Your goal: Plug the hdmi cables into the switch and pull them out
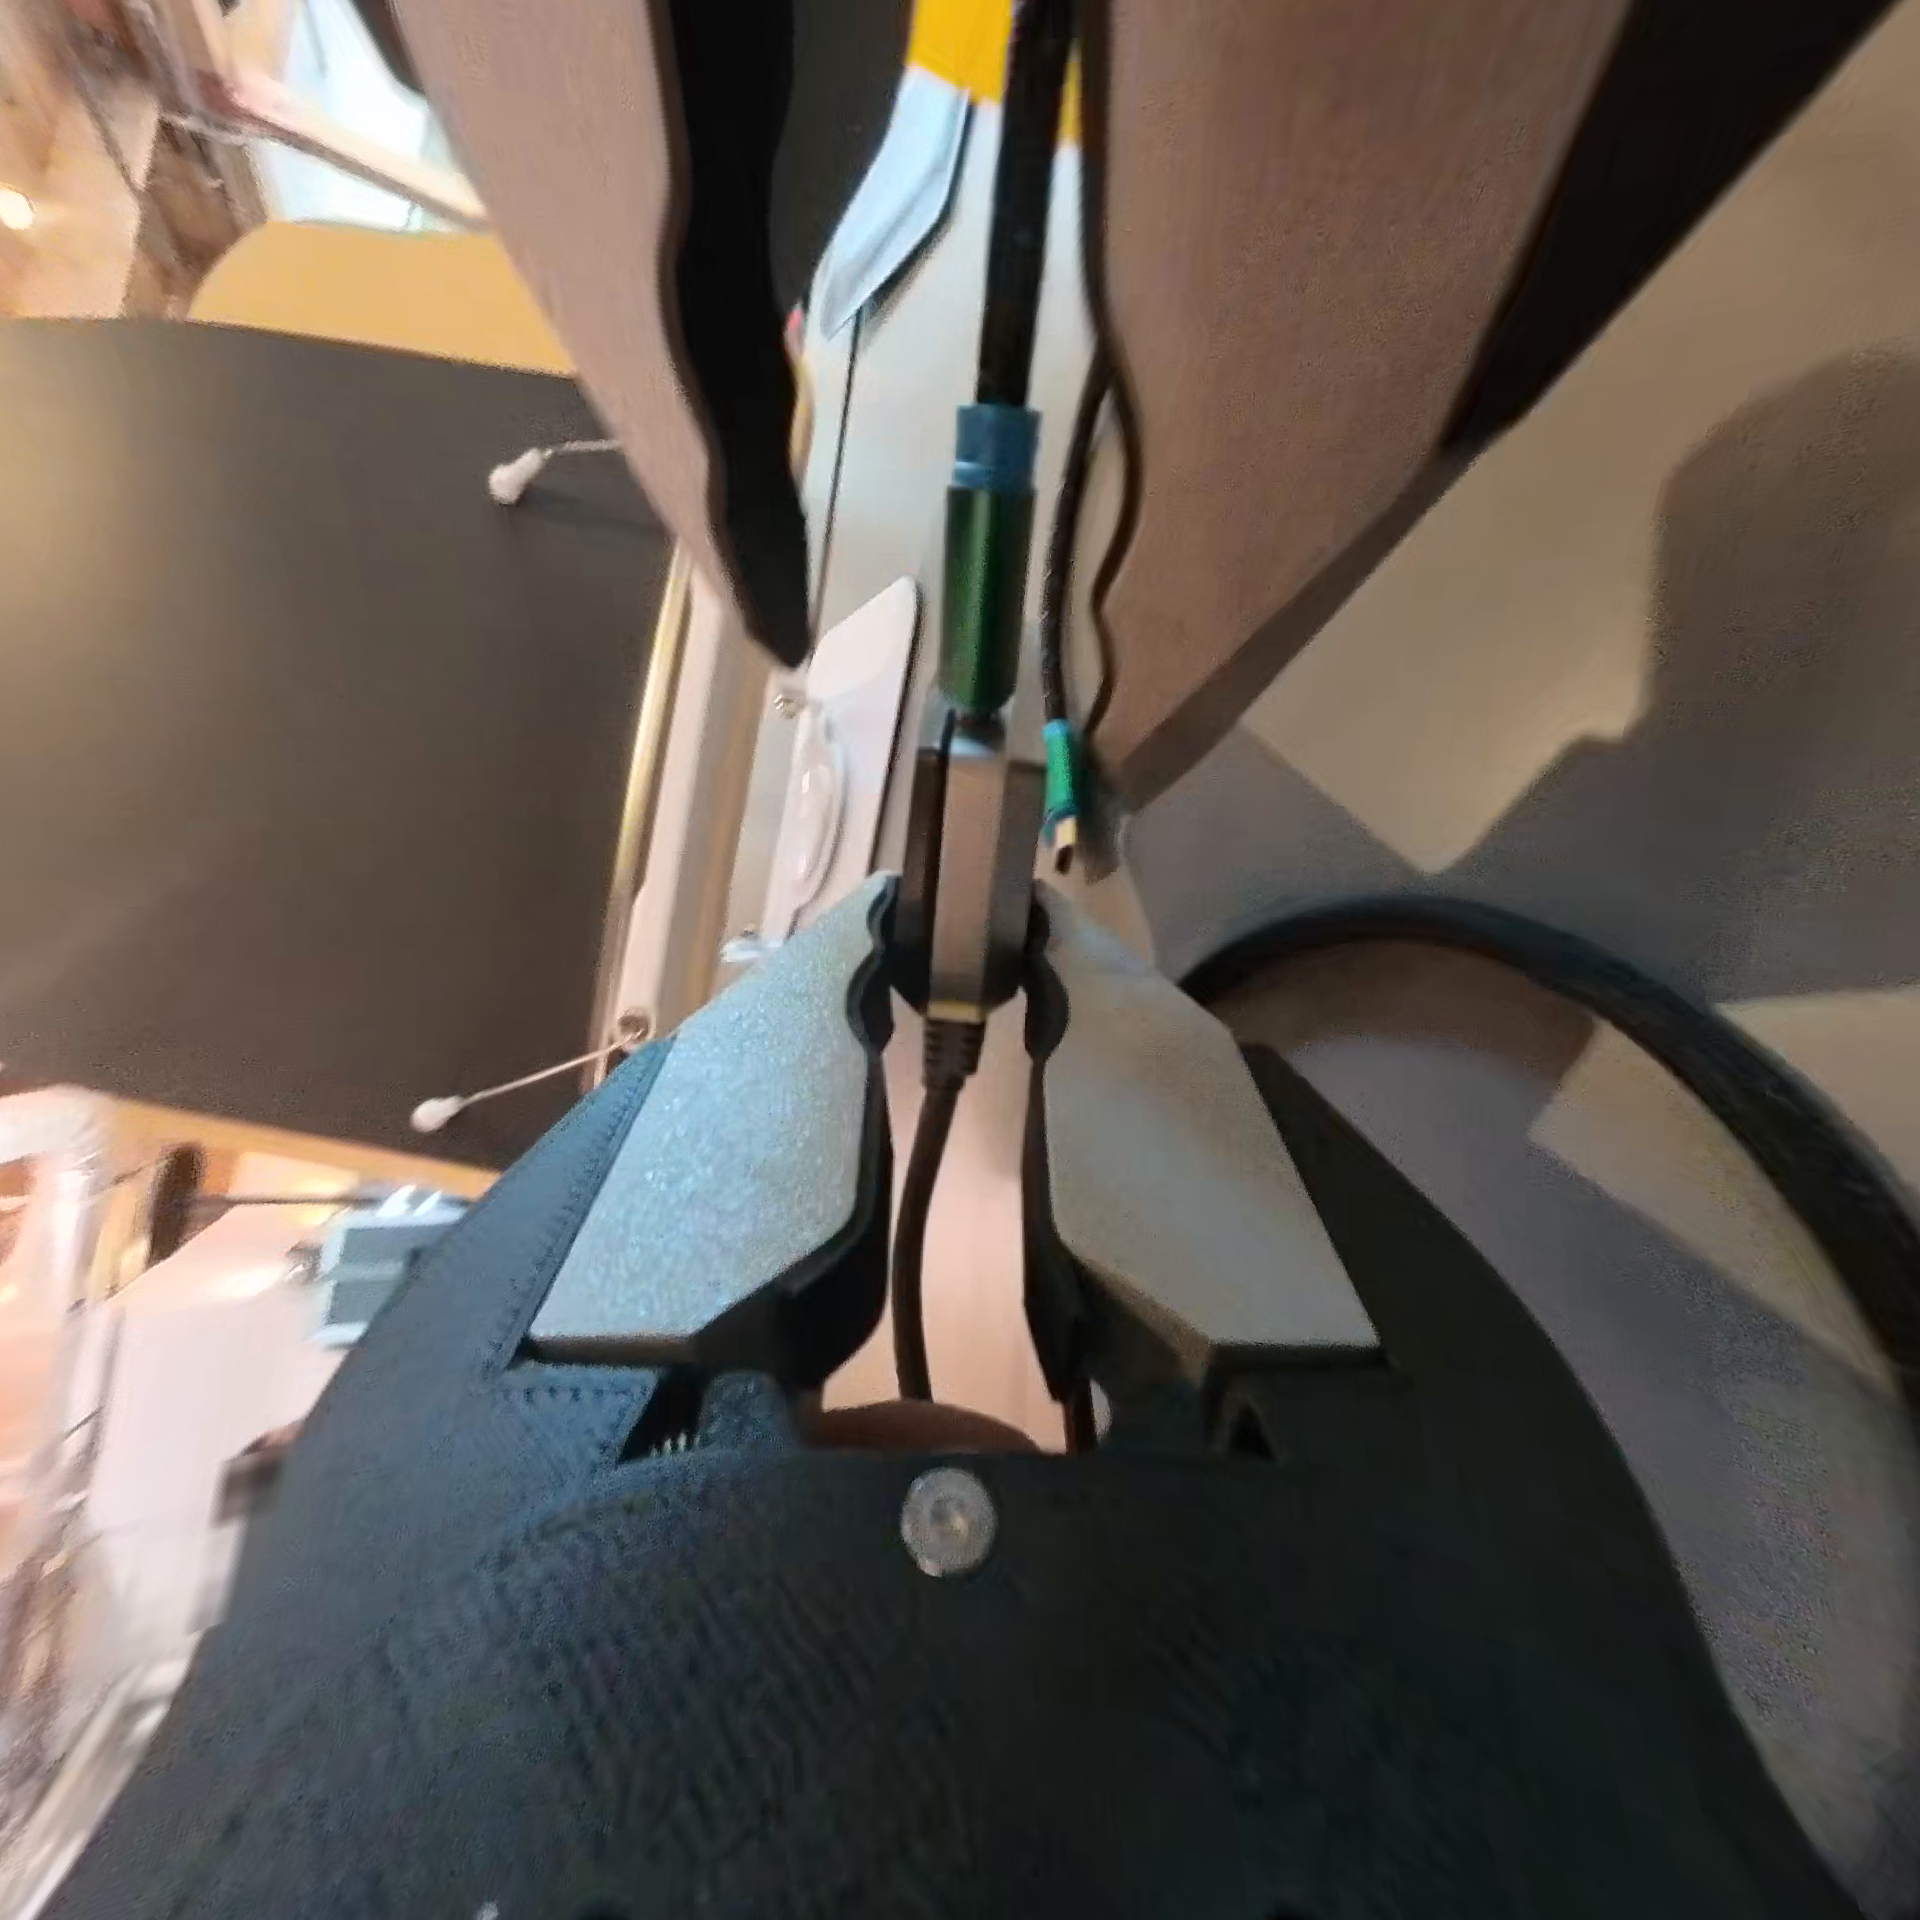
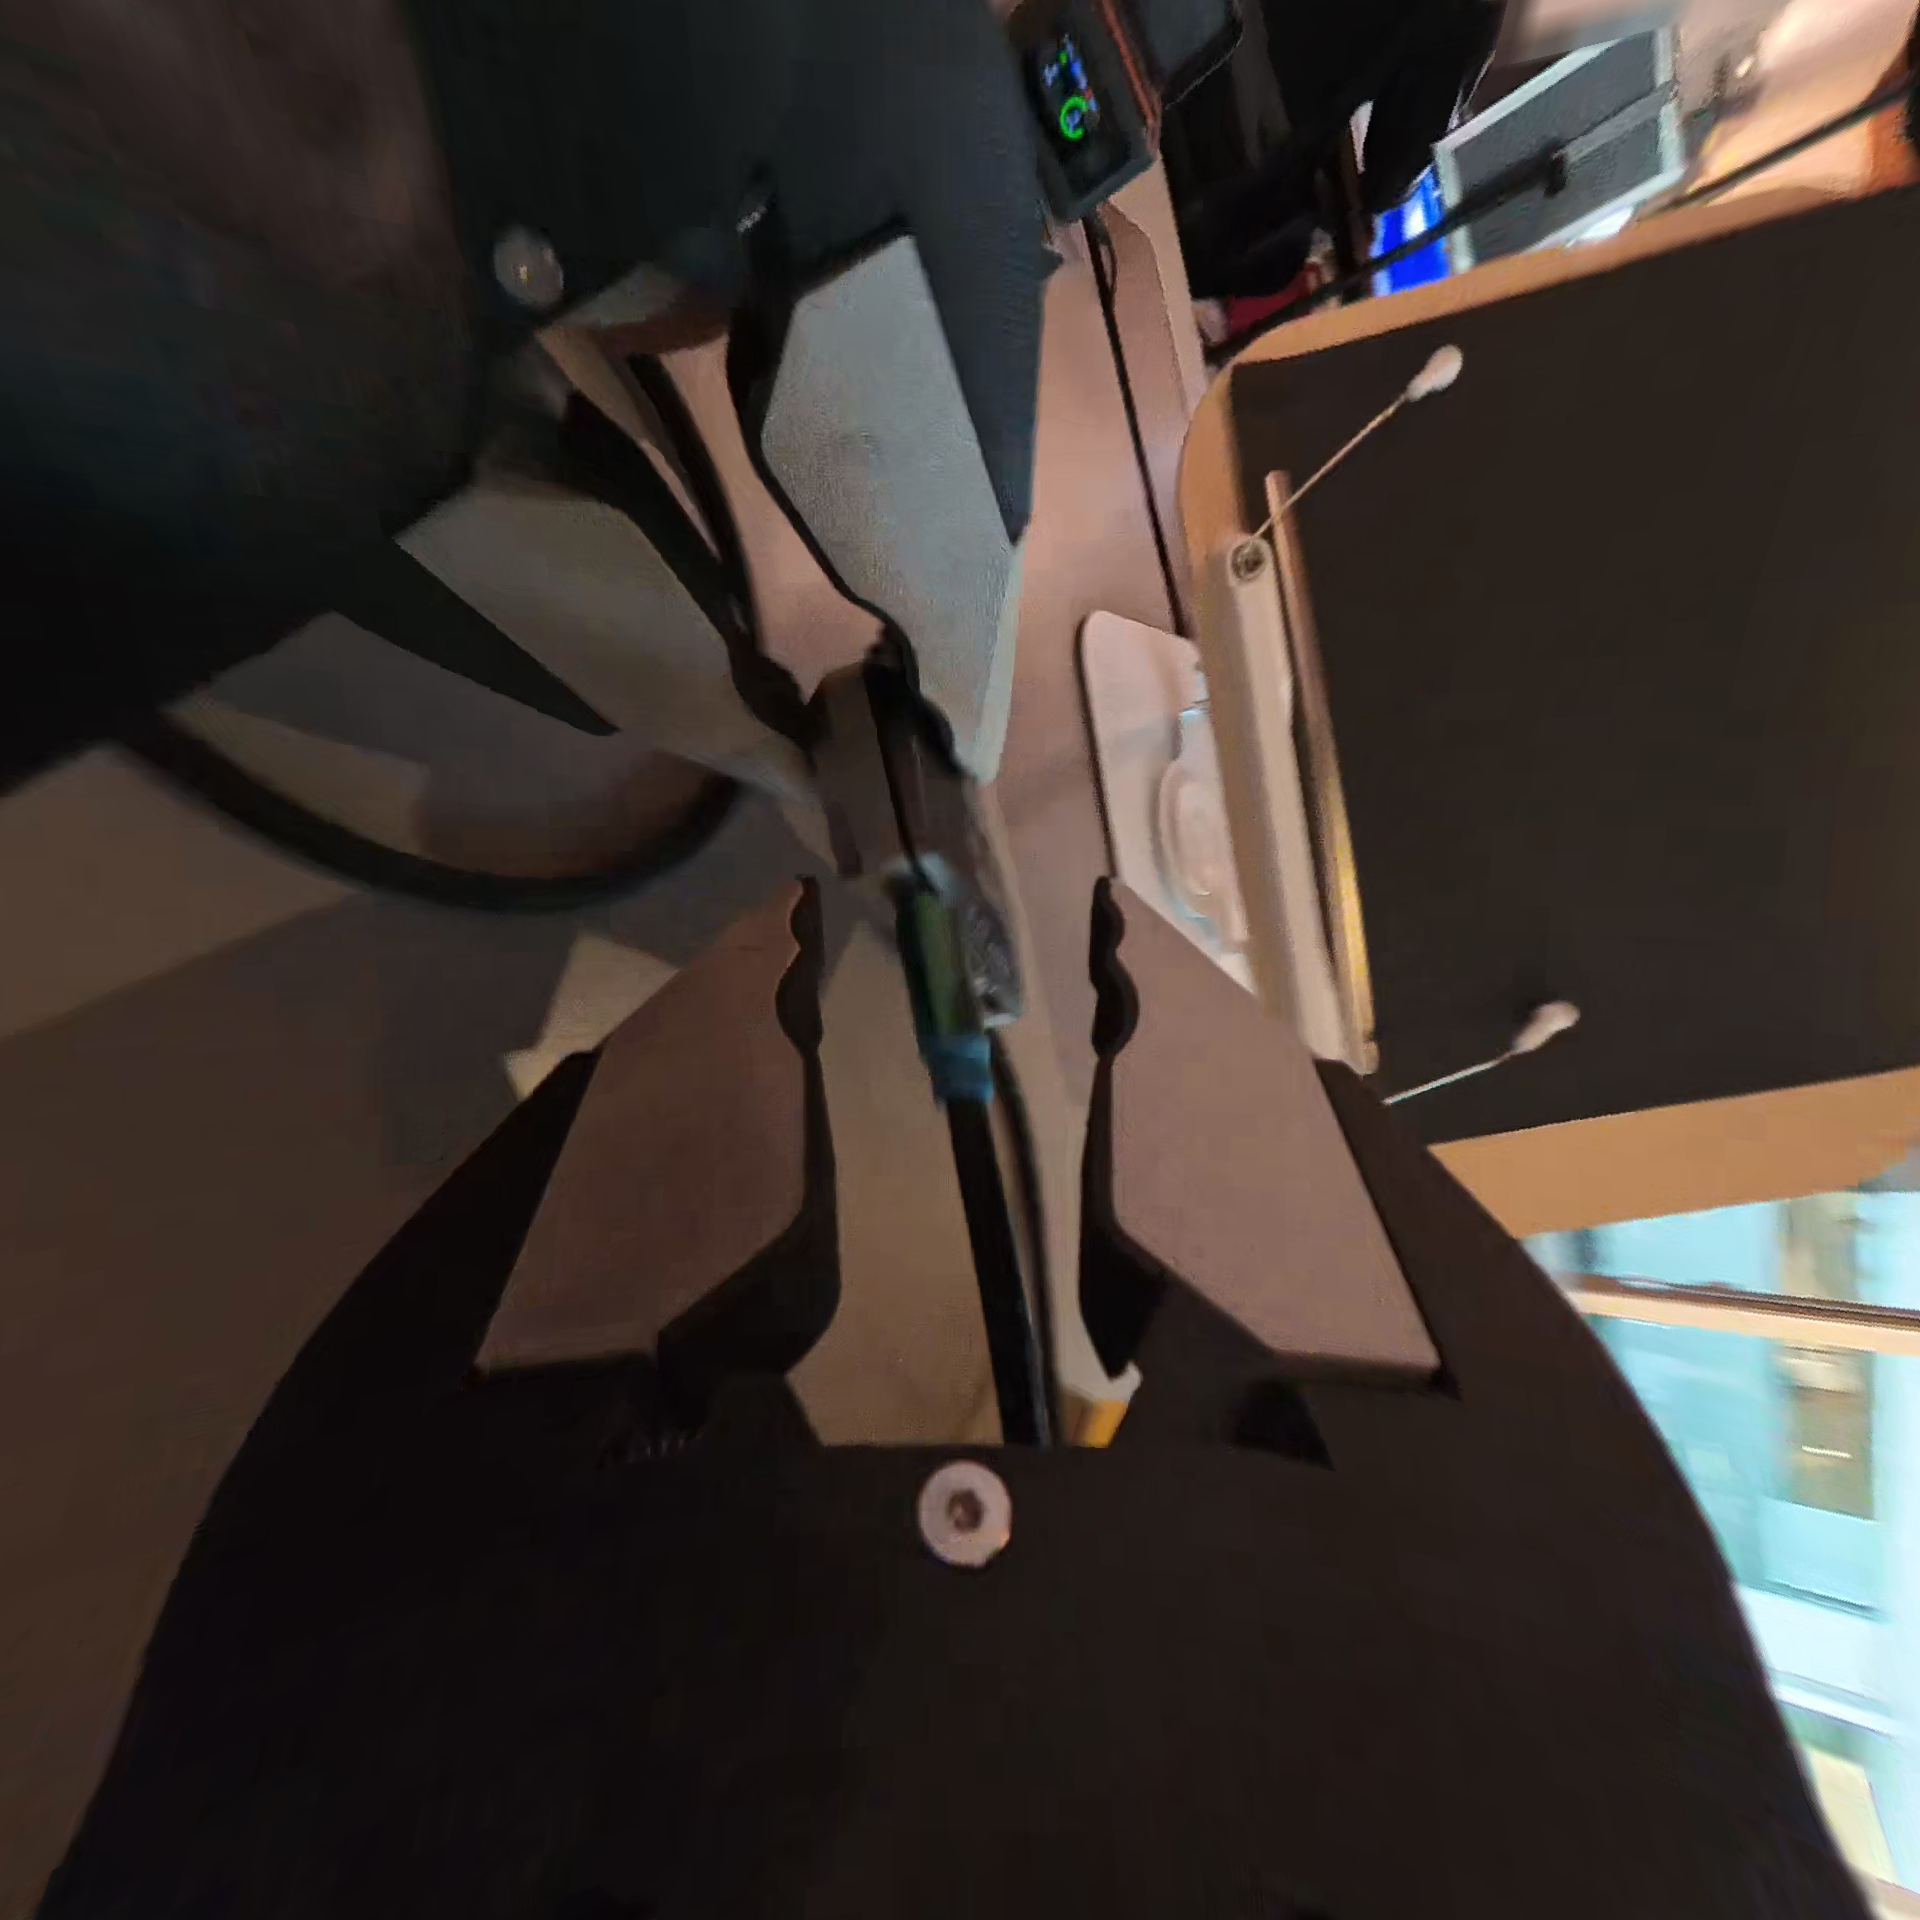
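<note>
Small grey metal box-shaped HDMI switch [image 1: 961, 862], seen edge-on, clamped at its near end between the two grey-padded fingers of the left tool [image 1: 961, 935], which is closed on it above the pale wooden tabletop [image 1: 1558, 582]. Green metal-shelled HDMI plug with blue collar [image 1: 987, 561], seated in the far end of the switch, its thick black cable [image 1: 1023, 208] running away toward the opposite tool. Thin dark pigtail cable [image 1: 914, 1195] leaving the near end of the switch and passing back between the left tool's fingers. Second, smaller green-shelled connector on a braided black lead [image 1: 1060, 795], lying loose on the tabletop just right of the switch, not plugged in. Thick black cable loop [image 1: 1558, 997] curving over the tabletop at the right. Right tool [image 2: 956, 966], fingers spread apart and holding nothing, straddling the green plug [image 2: 940, 977] and its black cable without touching either; view blurred. White flat rectangular pad [image 1: 862, 727] beside the switch, against a black panel [image 1: 312, 675] with two white-tipped cotton swabs [image 1: 509, 480]. Small device with a lit colour screen [image 2: 1075, 114] on the far tool. No brand, label or lettering legible on switch, plugs or cables.
</note>
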A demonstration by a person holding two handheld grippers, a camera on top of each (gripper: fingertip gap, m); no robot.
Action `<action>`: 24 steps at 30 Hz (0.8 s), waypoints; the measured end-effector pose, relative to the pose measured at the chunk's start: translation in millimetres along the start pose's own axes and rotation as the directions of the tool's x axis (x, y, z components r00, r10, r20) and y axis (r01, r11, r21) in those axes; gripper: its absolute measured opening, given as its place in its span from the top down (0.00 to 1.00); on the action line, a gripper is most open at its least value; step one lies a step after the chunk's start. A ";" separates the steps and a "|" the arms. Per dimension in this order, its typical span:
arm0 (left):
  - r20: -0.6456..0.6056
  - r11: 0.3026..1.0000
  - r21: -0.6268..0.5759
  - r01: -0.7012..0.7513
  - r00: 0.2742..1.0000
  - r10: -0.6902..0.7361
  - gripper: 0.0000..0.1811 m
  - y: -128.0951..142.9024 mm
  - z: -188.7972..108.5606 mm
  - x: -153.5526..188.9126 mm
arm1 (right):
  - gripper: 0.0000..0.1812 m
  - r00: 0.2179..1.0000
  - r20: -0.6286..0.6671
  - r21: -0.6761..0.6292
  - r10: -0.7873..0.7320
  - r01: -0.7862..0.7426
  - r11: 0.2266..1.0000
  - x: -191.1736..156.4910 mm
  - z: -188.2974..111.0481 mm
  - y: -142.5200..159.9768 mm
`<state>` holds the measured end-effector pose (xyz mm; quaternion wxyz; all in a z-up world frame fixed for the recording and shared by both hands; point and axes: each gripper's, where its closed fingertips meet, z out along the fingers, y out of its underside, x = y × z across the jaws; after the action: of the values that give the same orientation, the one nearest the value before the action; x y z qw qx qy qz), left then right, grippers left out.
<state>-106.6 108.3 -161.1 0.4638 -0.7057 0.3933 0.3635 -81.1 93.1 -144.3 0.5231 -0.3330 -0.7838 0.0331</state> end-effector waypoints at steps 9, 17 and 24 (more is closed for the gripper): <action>-0.068 0.991 0.116 0.062 0.996 -0.055 0.89 -8.6 -16.1 0.6 | 0.89 0.987 0.058 0.039 -0.152 0.150 0.988 -11.8 8.3 -9.8; -0.061 0.963 0.209 0.172 0.985 -0.162 0.90 -21.8 -29.5 -15.7 | 0.90 0.993 -0.005 -0.024 -0.116 0.116 0.993 15.1 -1.7 6.1; -0.150 0.646 0.506 0.572 0.795 -0.587 0.85 -29.8 -84.1 -97.3 | 0.90 0.966 -0.151 0.023 0.210 -0.209 0.978 141.6 -75.1 26.7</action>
<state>-109.1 58.2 -39.0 0.7355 -0.6338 0.2244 0.0832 -37.5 170.4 -8.2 0.5763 -0.4136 -0.7018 0.0655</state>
